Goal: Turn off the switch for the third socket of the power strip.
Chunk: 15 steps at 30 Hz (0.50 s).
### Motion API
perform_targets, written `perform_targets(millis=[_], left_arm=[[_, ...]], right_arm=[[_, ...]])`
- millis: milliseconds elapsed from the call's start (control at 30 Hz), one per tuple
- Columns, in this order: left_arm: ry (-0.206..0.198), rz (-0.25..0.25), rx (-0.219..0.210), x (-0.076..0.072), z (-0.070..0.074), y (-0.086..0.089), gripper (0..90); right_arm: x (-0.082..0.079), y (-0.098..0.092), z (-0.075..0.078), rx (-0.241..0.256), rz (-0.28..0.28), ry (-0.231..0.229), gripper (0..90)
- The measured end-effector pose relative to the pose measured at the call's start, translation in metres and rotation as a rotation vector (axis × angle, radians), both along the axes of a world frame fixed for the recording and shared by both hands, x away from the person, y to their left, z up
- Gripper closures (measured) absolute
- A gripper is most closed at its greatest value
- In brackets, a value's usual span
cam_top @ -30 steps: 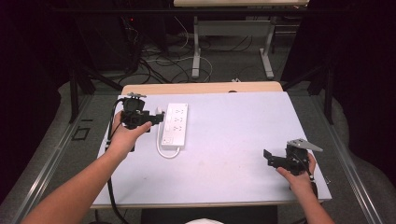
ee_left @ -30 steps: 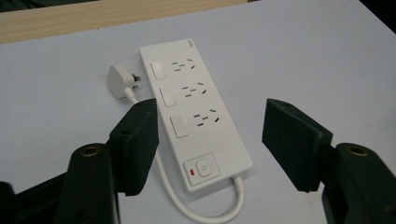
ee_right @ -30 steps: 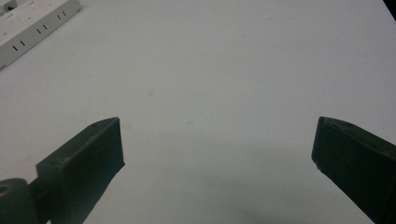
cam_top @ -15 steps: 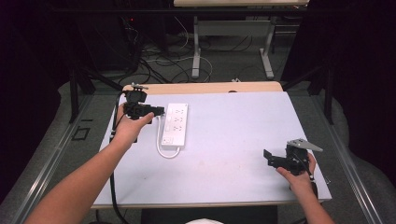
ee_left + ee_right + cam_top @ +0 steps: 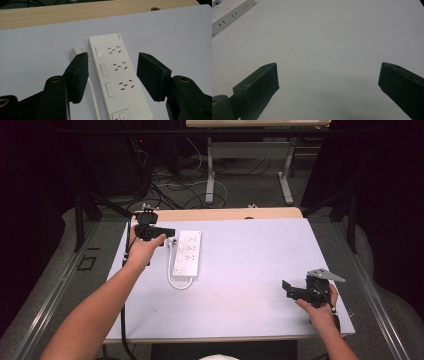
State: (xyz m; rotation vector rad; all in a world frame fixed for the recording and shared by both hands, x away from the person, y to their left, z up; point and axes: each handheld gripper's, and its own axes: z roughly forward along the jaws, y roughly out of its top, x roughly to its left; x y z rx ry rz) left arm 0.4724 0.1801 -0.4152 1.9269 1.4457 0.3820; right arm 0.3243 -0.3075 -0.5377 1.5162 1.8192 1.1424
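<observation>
Jaws, left gripper [image 5: 112, 75]: spread wide, holding nothing, framing the strip's sockets, probably lined up for a grasp.
Jaws, right gripper [image 5: 328, 85]: spread wide, holding nothing, over bare table.
Strip [image 5: 187, 252]: white, three sockets with switches, lay flat on the table's far left part, long side running away from the person.
Cord [image 5: 172, 280]: white, looped off the strip's near end and ran up its left side to a plug [image 5: 75, 53].
Left gripper, place: just left of the strip's far end.
Right gripper, place [image 5: 300, 292]: well apart from the strip, near the front right corner, likely parked.
Table [image 5: 260, 260]: pale sheet.
</observation>
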Motion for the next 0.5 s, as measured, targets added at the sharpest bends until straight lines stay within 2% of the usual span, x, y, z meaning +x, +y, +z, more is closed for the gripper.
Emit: perform_targets(millis=[67, 133, 167, 200, 233, 300, 367, 500], left_arm=[[-0.015, 0.021, -0.004, 0.003, -0.002, -0.001, 42.9], [-0.002, 0.011, 0.005, 0.007, -0.003, 0.000, 43.0], [-0.020, 0.026, 0.003, 0.008, -0.005, -0.001, 43.2], [-0.010, 0.021, 0.008, 0.010, -0.005, 0.000, 43.2], [-0.019, 0.031, 0.001, 0.012, -0.007, -0.001, 43.3], [-0.026, 0.037, 0.014, 0.015, -0.008, -0.002, 42.6], [-0.031, 0.036, 0.007, 0.019, -0.011, -0.002, 42.3], [-0.025, 0.048, 0.005, 0.026, -0.013, -0.001, 42.4]], right_arm=[[0.000, 0.000, 0.000, 0.001, -0.001, 0.003, 2.3], [0.000, 0.000, 0.000, 0.001, -0.001, 0.003, 2.3], [0.000, 0.000, 0.000, 0.000, -0.006, 0.001, 2.3], [0.000, 0.001, -0.001, 0.007, -0.009, 0.002, 2.3], [0.000, 0.000, 0.000, 0.001, -0.002, 0.015, 2.3], [0.000, 0.000, 0.000, -0.004, 0.003, 0.013, 2.3], [0.000, 0.000, 0.000, -0.003, 0.004, 0.014, 2.3], [0.001, 0.000, -0.001, 0.001, 0.004, 0.007, 2.3]])
